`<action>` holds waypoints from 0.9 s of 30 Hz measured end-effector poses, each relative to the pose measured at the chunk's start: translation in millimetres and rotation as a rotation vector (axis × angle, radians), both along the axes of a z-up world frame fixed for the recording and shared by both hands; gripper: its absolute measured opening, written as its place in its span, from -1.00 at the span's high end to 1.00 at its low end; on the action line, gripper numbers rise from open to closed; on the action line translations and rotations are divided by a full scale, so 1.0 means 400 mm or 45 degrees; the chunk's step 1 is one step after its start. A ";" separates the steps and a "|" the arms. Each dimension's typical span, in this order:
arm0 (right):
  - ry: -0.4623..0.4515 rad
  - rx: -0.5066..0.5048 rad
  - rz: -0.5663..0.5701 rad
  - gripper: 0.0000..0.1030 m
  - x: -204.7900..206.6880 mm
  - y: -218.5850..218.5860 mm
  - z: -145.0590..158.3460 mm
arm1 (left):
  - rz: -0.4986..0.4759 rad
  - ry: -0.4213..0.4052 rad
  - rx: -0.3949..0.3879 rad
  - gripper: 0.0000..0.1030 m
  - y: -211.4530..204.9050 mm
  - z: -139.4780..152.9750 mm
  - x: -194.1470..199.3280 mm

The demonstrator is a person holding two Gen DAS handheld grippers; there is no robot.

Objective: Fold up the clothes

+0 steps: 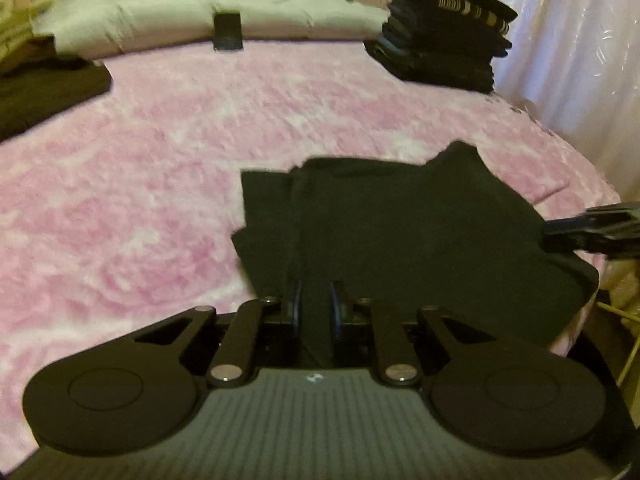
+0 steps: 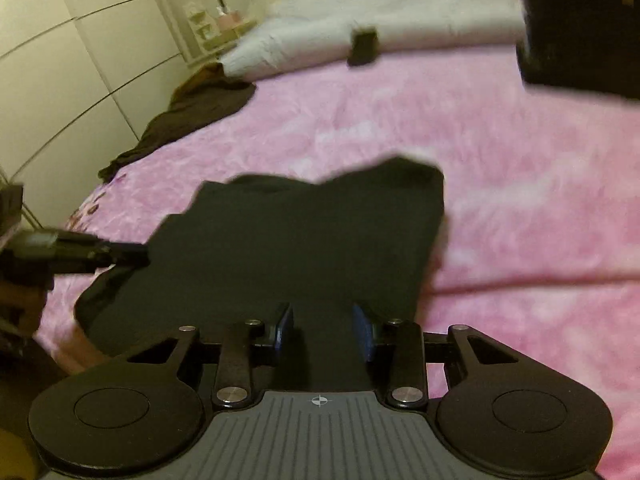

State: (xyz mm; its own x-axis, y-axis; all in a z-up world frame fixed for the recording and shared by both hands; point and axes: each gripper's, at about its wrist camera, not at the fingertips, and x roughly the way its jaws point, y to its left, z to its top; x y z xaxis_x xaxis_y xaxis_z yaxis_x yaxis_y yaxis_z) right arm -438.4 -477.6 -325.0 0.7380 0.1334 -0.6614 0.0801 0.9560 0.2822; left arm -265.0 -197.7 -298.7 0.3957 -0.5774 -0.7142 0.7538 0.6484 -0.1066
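Both tools, left [image 1: 316,300] and right [image 2: 322,326], clench a black garment [image 1: 400,232] at the bed's [image 1: 120,200] near edge, where uneven pulling could skew its fold.

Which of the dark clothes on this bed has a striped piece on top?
The tall folded stack by the curtain; its top garment shows pale stripes. The black garment at the grippers and the brown one are plain.

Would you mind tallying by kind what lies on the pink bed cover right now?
Black garment between the grippers: 1
Brown garment at the bed's edge: 1
Stack of folded dark clothes: 1
White pillow or duvet: 1
Small dark flat object, too blurred to name: 1
Total: 5
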 end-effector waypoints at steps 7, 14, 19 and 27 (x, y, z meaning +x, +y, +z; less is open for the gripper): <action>0.029 -0.038 0.098 0.28 -0.094 0.107 -0.041 | -0.035 -0.087 0.035 0.63 0.029 0.034 -0.135; 0.025 -0.117 0.118 0.28 -0.100 0.133 -0.045 | 0.010 -0.106 0.125 0.62 0.033 -0.031 -0.180; 0.055 -0.231 0.137 0.28 -0.106 0.153 -0.047 | 0.012 -0.135 0.166 0.62 0.025 -0.033 -0.192; 0.059 -0.341 0.094 0.22 -0.145 0.173 -0.025 | 0.016 -0.151 0.183 0.62 0.019 -0.032 -0.198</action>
State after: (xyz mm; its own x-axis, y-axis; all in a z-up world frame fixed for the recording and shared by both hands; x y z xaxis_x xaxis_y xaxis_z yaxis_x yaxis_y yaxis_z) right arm -496.5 -408.5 -335.0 0.7010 0.0013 -0.7131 0.0148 0.9998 0.0163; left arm -344.4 -190.3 -311.4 0.4887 -0.4674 -0.7367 0.7473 0.6600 0.0769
